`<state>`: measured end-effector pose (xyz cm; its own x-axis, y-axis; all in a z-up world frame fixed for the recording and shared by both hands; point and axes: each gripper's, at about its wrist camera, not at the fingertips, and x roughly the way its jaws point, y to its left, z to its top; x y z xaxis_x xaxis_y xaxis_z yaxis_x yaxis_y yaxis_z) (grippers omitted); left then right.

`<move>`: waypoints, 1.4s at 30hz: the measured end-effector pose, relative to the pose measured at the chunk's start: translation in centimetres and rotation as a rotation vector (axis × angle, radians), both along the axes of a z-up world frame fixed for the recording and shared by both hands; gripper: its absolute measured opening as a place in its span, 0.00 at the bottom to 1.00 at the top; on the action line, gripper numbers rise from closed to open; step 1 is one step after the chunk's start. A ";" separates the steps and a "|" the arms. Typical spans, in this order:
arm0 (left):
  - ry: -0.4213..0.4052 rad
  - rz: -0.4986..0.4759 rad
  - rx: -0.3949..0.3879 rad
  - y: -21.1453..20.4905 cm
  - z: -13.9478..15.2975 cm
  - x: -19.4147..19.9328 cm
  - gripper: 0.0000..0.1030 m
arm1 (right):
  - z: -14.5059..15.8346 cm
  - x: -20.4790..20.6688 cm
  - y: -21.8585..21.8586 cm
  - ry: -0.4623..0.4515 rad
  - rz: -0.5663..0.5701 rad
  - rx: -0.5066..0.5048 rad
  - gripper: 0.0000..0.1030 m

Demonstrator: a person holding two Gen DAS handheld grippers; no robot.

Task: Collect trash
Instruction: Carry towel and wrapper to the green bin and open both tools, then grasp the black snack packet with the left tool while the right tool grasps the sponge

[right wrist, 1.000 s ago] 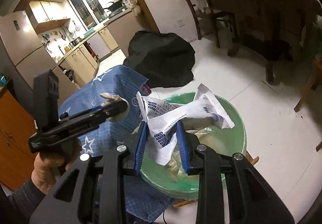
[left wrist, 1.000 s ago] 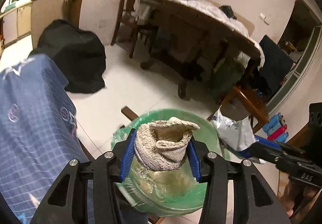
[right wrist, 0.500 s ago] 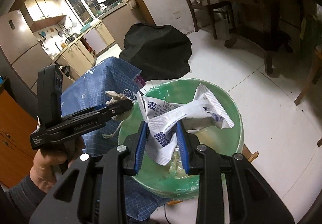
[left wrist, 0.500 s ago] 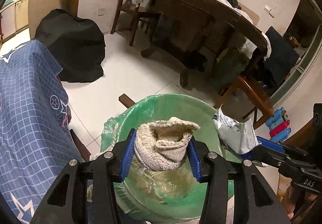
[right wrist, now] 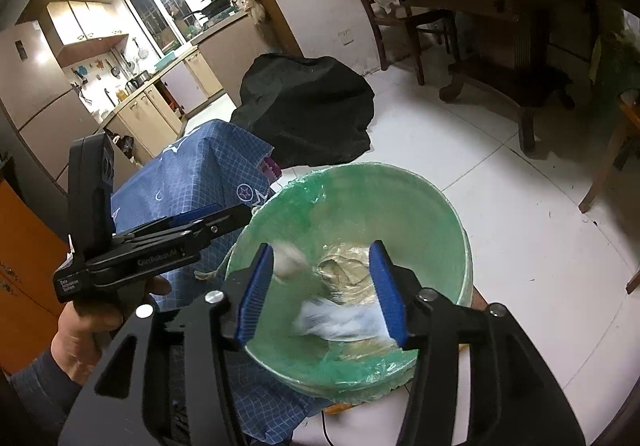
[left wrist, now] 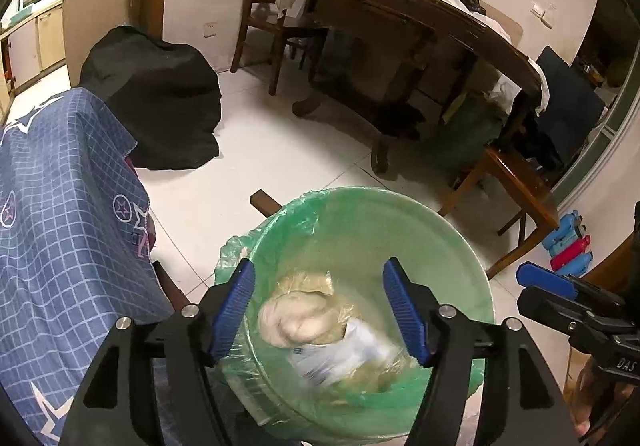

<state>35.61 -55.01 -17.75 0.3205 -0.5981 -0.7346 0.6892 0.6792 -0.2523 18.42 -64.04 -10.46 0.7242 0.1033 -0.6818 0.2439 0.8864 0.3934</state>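
A green-lined trash bin (left wrist: 448, 242) (right wrist: 444, 213) stands below both grippers. My left gripper (left wrist: 320, 306) hangs over its mouth, jaws opening, nothing between the pads. The beige cloth wad (left wrist: 296, 322) (right wrist: 288, 262) is blurred, falling inside the bin. My right gripper (right wrist: 320, 290) also hangs over the bin, jaws opening, with nothing pressed between them. The white wrapper (right wrist: 340, 322) (left wrist: 340, 354) is blurred, dropping into the bin below it. In the right wrist view the left gripper (right wrist: 224, 221) reaches in from the left, held by a hand (right wrist: 84, 330). Only one blue pad of the right gripper (left wrist: 548, 282) shows at the right edge of the left wrist view.
A blue checked cloth (left wrist: 60, 230) covers something left of the bin. A black bag (left wrist: 156, 101) lies on the white tile floor behind it. A dark wooden table (left wrist: 400, 17) with chairs stands beyond. A wooden stool (left wrist: 516, 189) and coloured bottles (left wrist: 568, 242) are at the right.
Both grippers have opened and sunk a little over the bin. The cloth wad has left the left gripper and the white wrapper has left the right; both are falling into the bin.
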 end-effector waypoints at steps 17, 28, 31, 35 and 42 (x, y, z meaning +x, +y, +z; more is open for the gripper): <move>-0.030 0.015 -0.019 2.9 2.6 -1.6 0.70 | 1.2 -0.9 1.1 -0.019 -0.012 -0.021 0.52; -0.148 0.110 -0.067 18.7 6.7 -5.5 0.79 | 3.9 -2.3 10.6 -0.153 0.148 -0.150 0.69; -0.157 0.205 -0.060 26.1 6.6 -5.6 0.80 | 3.2 -1.5 15.5 -0.157 0.275 -0.167 0.70; -0.171 0.355 -0.038 35.7 6.4 -5.4 0.80 | 1.8 0.2 22.6 -0.145 0.449 -0.185 0.70; -0.119 0.269 0.021 47.8 3.7 -5.8 0.82 | 0.1 3.8 32.3 -0.120 0.657 -0.130 0.70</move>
<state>29.77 -7.25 -14.06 0.5498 -0.4652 -0.6937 0.5076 0.8457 -0.1649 22.23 -31.69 -10.39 0.6107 0.4703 -0.6371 -0.3996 0.8776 0.2647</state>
